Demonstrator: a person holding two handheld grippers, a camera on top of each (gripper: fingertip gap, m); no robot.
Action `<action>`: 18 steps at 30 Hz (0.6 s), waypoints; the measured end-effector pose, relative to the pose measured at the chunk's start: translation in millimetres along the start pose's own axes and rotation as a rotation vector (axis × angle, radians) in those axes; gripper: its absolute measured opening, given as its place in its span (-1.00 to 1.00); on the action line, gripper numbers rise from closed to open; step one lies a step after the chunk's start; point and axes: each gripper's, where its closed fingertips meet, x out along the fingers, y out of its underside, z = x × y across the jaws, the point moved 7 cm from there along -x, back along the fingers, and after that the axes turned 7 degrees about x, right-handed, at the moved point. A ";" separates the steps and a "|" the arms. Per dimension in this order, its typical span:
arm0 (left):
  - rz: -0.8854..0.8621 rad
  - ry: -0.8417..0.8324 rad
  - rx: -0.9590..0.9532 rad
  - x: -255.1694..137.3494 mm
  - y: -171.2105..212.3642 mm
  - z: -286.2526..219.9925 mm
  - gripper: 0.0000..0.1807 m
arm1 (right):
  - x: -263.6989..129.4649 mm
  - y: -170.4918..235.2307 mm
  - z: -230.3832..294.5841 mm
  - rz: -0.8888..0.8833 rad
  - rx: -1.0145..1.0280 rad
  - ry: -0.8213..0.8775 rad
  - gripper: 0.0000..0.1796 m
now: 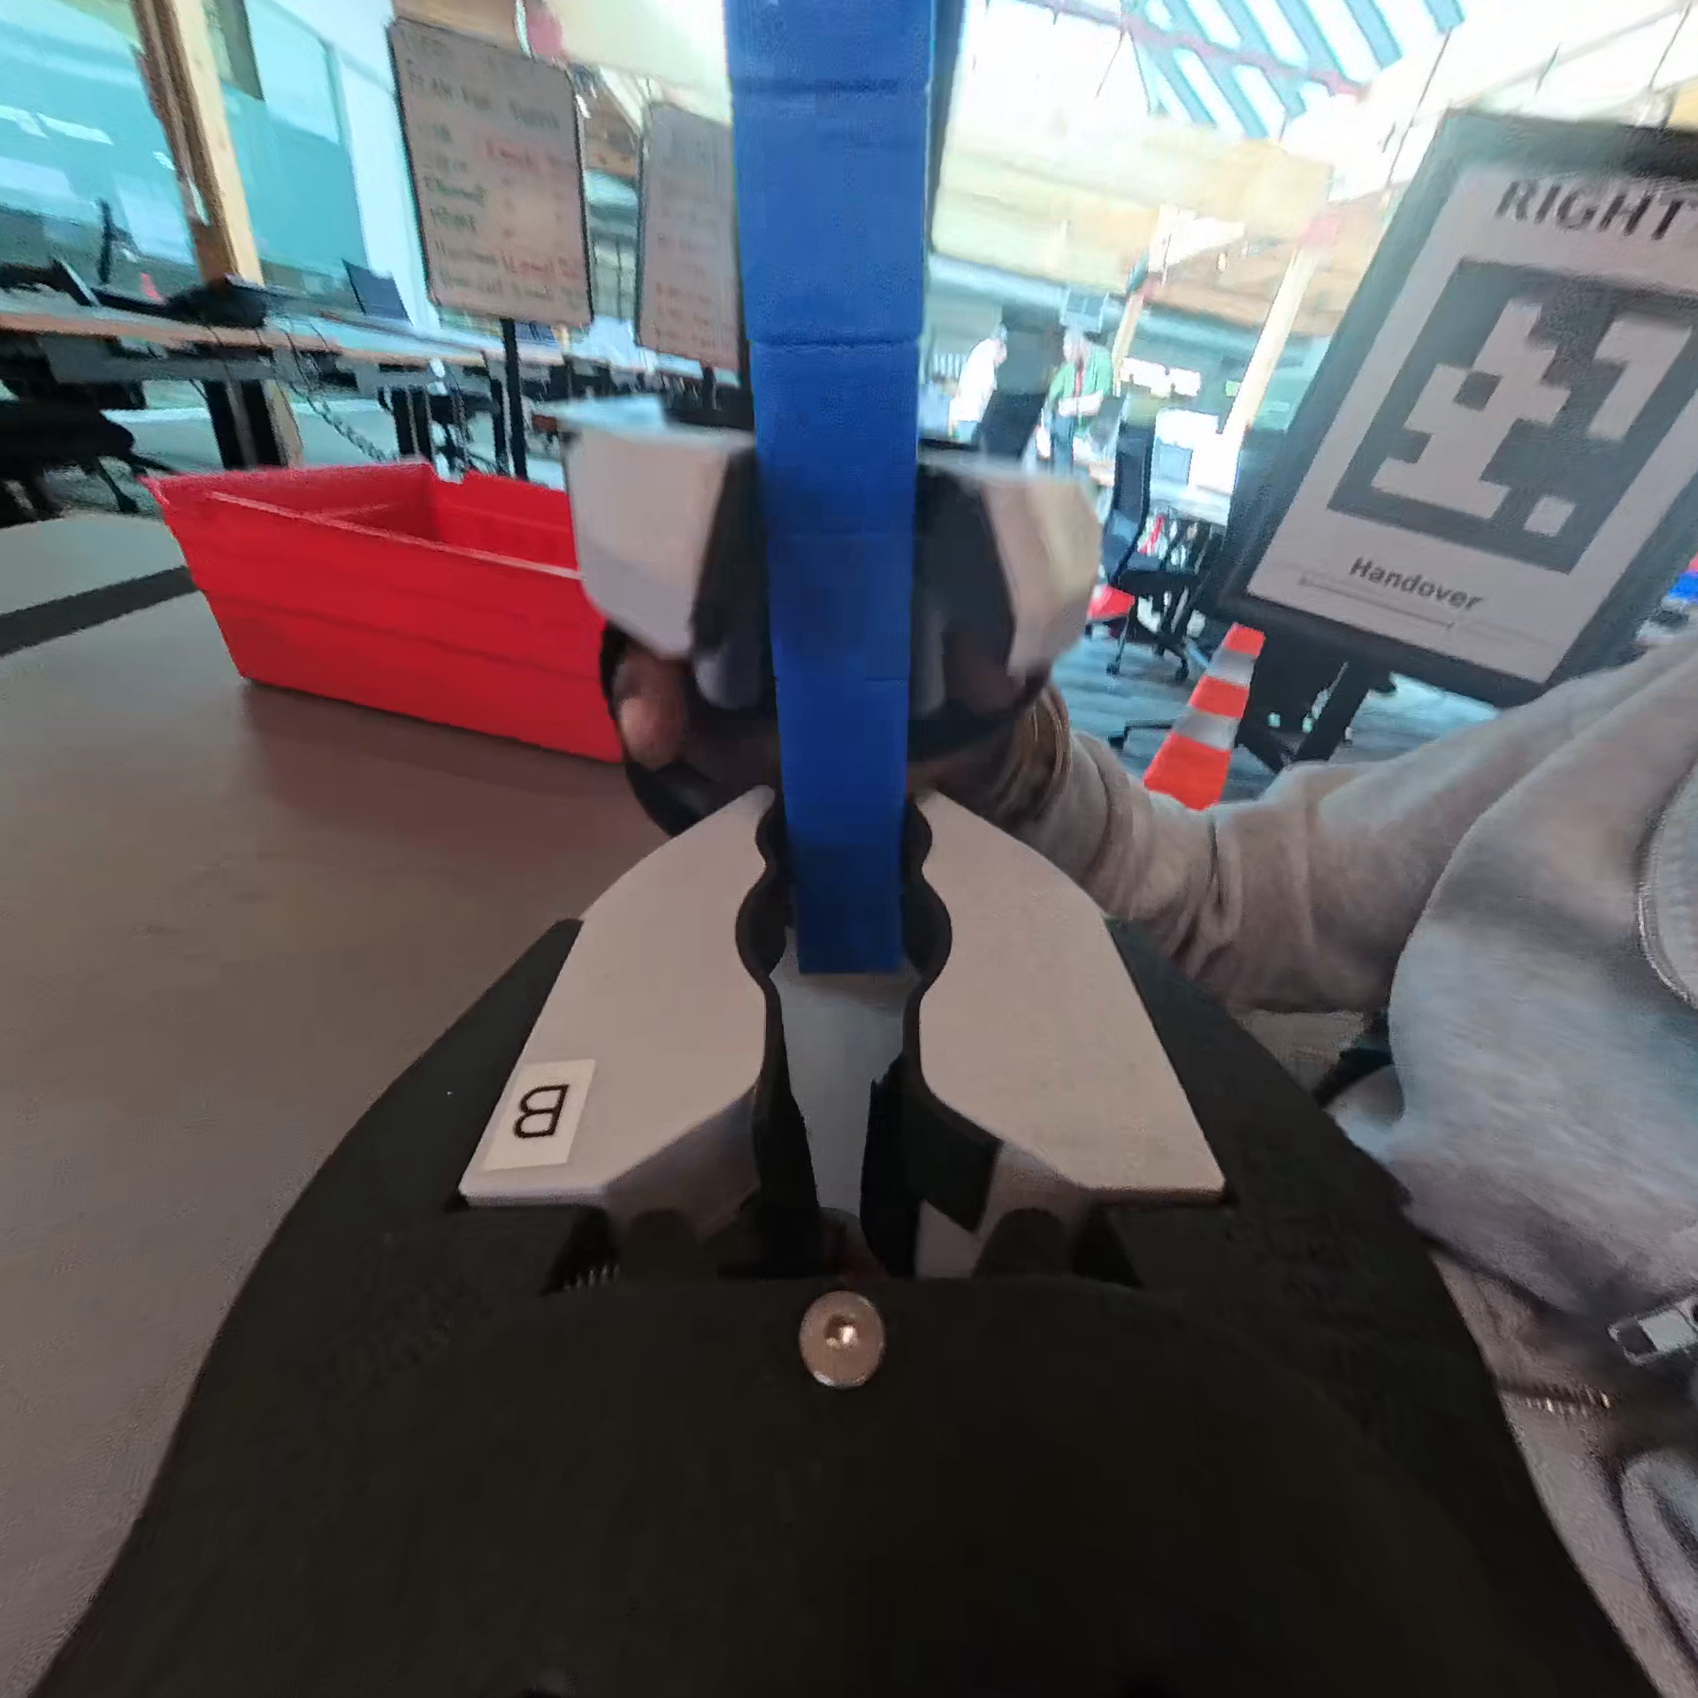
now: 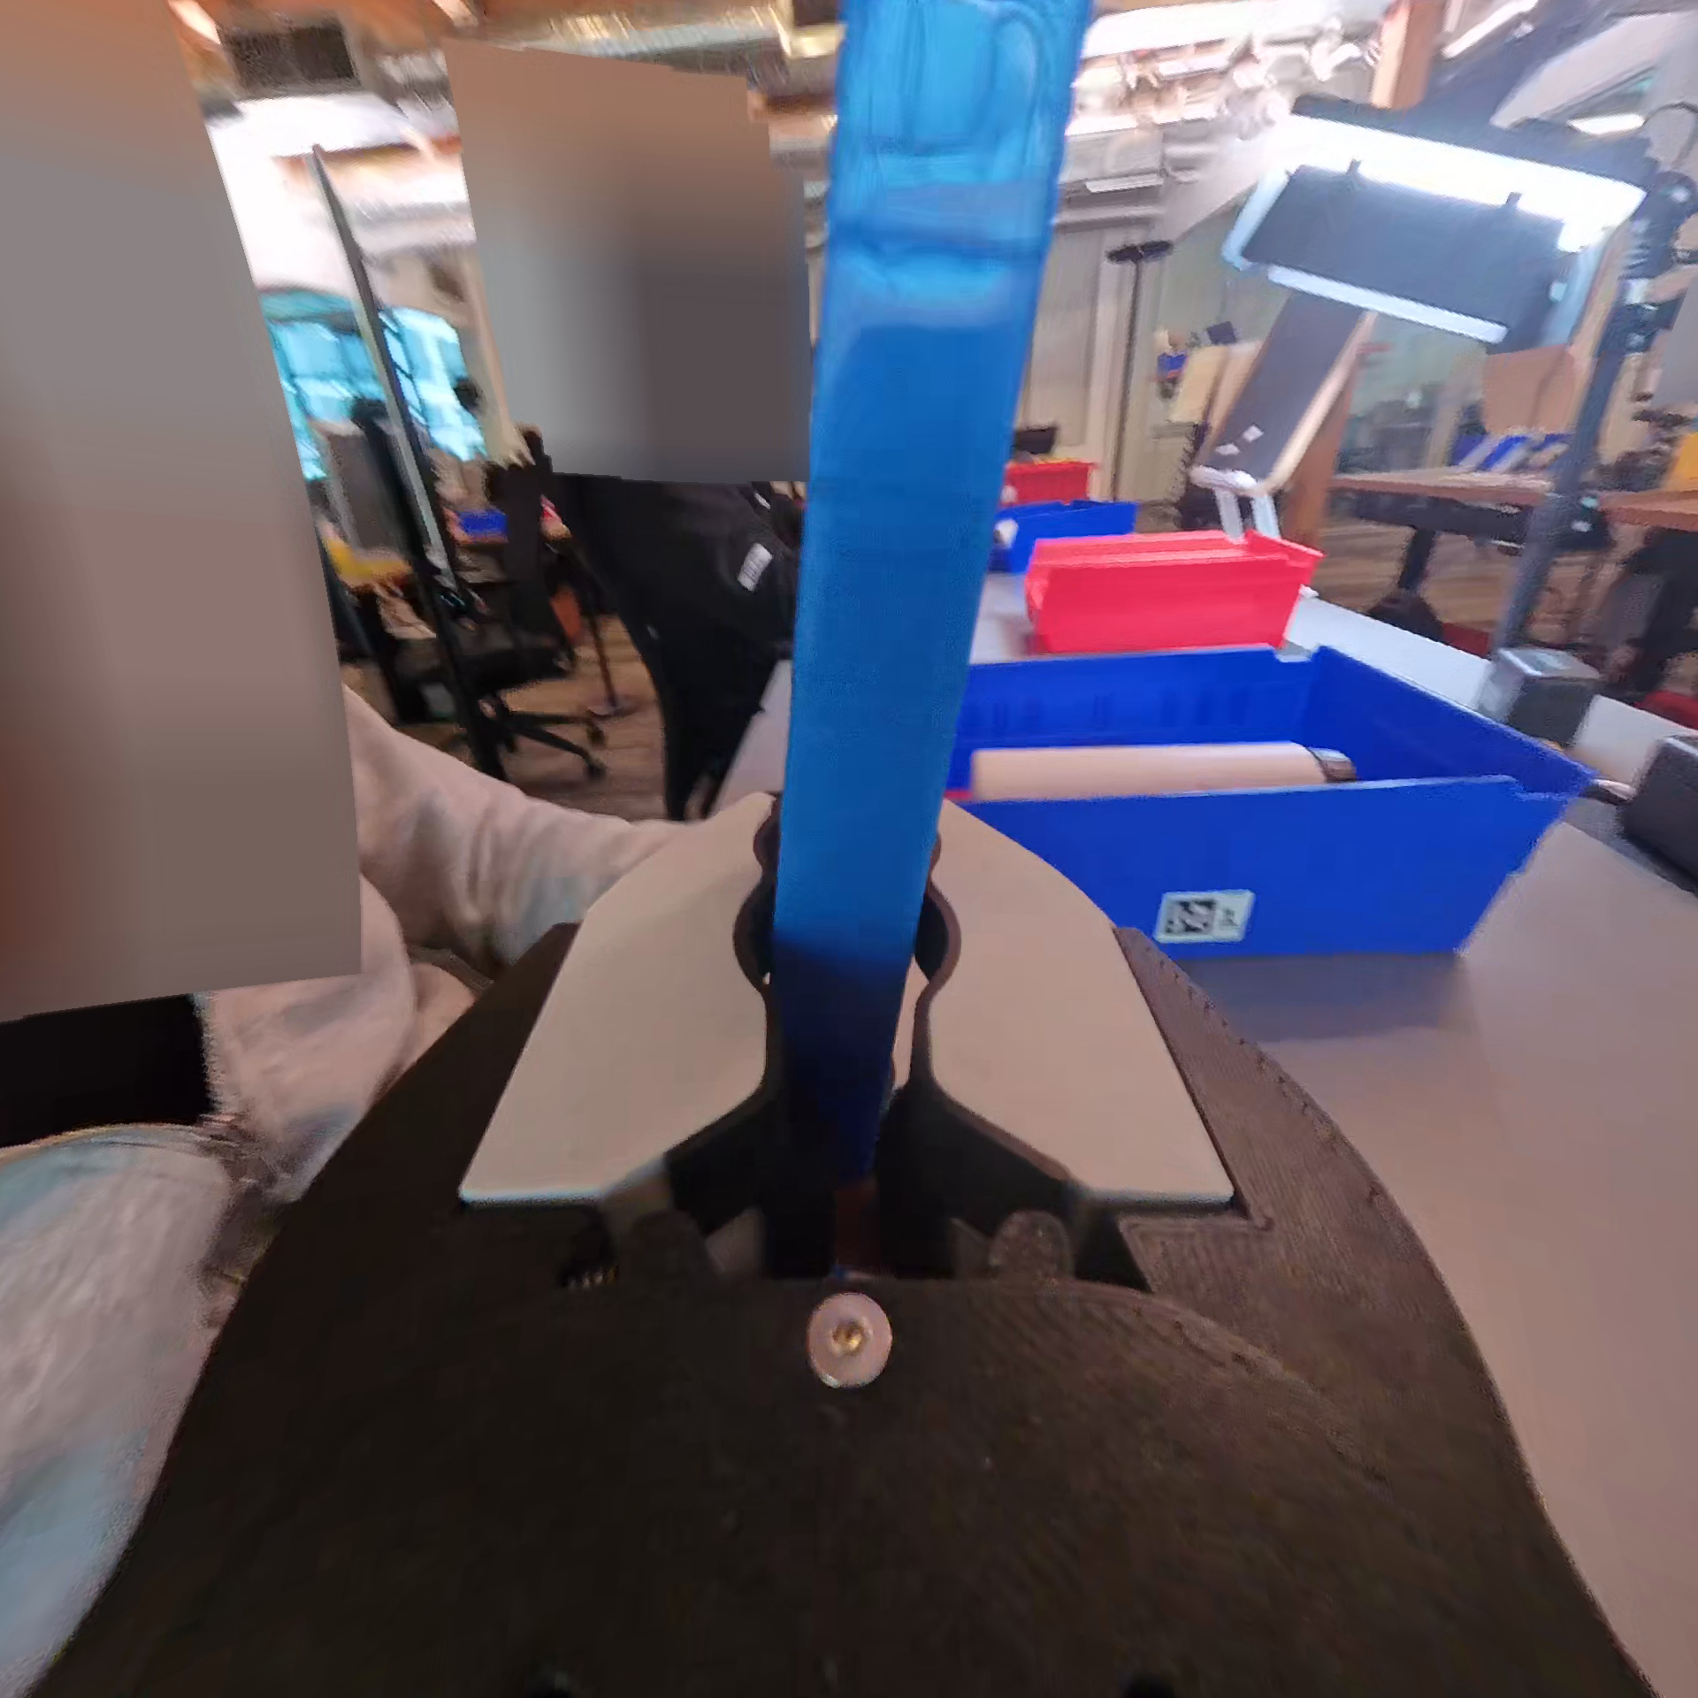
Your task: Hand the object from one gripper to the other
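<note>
A long blue bar [image 1: 832, 276] made of stacked blocks stands upright above the grey table [image 1: 184, 919]. My left gripper [image 1: 843, 809] is shut on the bar's lower end, with the fingertips pressed against both sides. My right gripper [image 1: 832, 570] shows farther off in the left wrist view, clamped on the same bar higher up, with a gloved hand behind it. In the right wrist view the blue bar [image 2: 919, 413] runs deep between the fingers of my right gripper [image 2: 850, 827] and rises out of the top of the frame, blurred.
A red bin [image 1: 395, 606] sits on the table to the left. A marker sign board [image 1: 1507, 395] and an orange cone [image 1: 1204, 717] stand to the right. A grey sleeve [image 1: 1286, 873] reaches in. A blue bin [image 2: 1286, 854] holding a roll [image 2: 1139, 772] and a red bin [image 2: 1167, 588] lie on the right.
</note>
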 end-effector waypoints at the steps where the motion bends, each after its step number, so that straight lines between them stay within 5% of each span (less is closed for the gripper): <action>1: -0.007 -0.010 -0.010 -1.1 -0.8 1.6 -0.76 | 1.9 1.4 -0.8 0.018 -0.027 0.036 -0.67; 6: -0.196 -0.026 -0.031 -16.7 -22.7 4.1 -0.76 | -10.0 -5.0 -1.2 -0.026 -0.049 0.058 -0.70; 10: -0.154 -0.045 -0.011 -18.5 -22.5 5.6 -0.75 | -11.2 -2.4 -3.9 -0.002 -0.012 0.029 -0.74; 14: -0.142 -0.017 -0.042 -27.0 -30.0 7.8 -0.37 | -13.5 -3.1 -3.3 0.002 -0.032 0.032 -0.76; 18: -0.266 -0.074 -0.025 -43.9 -43.6 12.5 -0.36 | -8.2 4.9 -3.1 0.084 -0.029 0.017 -0.75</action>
